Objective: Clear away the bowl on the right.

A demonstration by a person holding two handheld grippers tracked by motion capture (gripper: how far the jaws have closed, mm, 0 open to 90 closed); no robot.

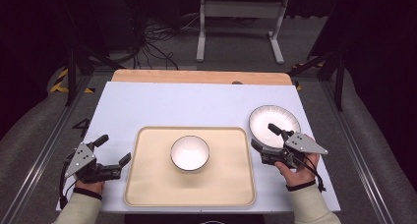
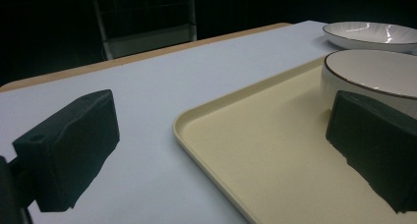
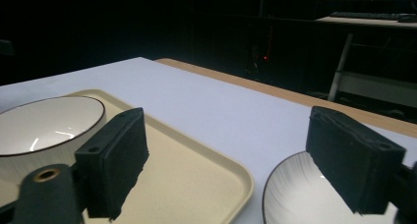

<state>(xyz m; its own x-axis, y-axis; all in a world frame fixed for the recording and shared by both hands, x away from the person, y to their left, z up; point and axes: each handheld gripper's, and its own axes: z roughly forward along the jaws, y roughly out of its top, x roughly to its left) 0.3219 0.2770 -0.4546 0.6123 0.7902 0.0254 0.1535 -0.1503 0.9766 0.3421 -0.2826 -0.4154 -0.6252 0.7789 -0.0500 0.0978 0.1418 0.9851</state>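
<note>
Two grippers frame the beige tray (image 1: 147,184) low in the high view: my left gripper (image 1: 117,150) rests at lower left, forearm entering from the bottom edge, jaws spread and empty, one over the tray's rim. My right gripper (image 1: 260,137), at right of centre, has spread jaws straddling the near rim of the white plate (image 1: 280,117), pads not pressing. The bowl (image 1: 190,153) sits mid-tray.

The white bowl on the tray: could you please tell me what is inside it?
The white bowl sits on the beige tray and looks empty: the high view shows a bare white interior down to the bottom. The tray surface directly under the bowl is covered.
</note>
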